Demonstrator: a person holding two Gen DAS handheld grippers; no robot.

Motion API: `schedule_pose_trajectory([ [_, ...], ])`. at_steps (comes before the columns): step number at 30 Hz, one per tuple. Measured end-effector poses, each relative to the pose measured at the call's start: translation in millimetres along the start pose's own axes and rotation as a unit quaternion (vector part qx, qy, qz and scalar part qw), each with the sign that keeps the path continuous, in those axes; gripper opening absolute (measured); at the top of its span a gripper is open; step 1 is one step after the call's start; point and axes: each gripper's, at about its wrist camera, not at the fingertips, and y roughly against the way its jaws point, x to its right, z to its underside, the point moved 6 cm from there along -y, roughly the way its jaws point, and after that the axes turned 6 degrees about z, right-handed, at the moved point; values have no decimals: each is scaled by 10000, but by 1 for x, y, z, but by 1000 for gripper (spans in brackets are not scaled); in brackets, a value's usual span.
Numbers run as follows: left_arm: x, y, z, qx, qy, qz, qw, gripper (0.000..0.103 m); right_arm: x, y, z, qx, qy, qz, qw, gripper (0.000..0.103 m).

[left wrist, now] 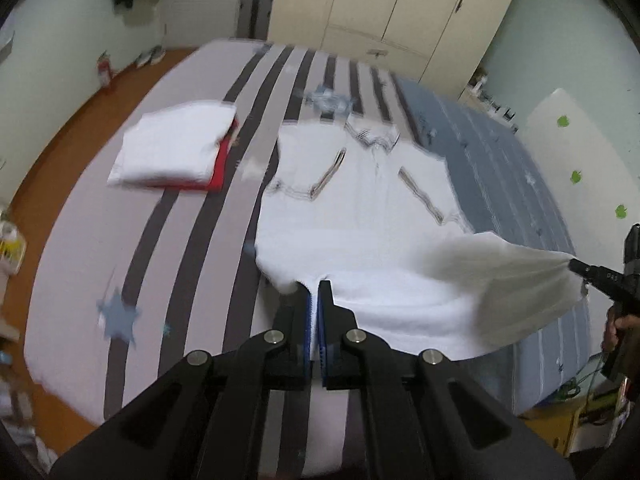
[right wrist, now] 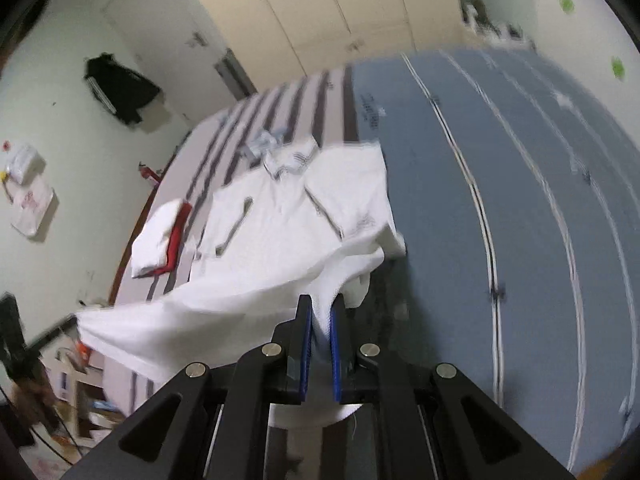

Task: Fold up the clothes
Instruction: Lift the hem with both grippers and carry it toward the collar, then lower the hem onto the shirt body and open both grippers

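Over the striped bed (left wrist: 80,240), both the left gripper (left wrist: 314,292) and right gripper (right wrist: 320,308) pinched the white polo shirt's (left wrist: 360,208) hem; uneven lifting could skew the fold.

We found a white polo shirt (left wrist: 372,208) spread face-up on the bed, collar toward the far end, with striped trim on the collar and sleeve cuffs. Its lower hem was lifted off the bedding at both near corners, the cloth sagging between them. To its left lay a folded stack (left wrist: 176,148), a white garment atop a red one, well apart from the shirt.
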Motion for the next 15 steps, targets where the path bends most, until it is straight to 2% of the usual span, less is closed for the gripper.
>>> schedule_pose_trajectory([
  [5,-14,-13,43,-325,195,-149,9992,2,37,-26,53,-577,-237,358,9974,7],
  [9,-24,-28,58,-491,325,-208,9980,2,52,-39,78,-826,-340,466,9949,7],
  [12,-31,-45,55,-513,443,-212,9975,2,58,-56,92,-1031,-290,568,9926,7],
  [15,-32,-61,39,-393,474,-179,9979,2,60,-70,96,-1144,-333,585,9912,7],
])
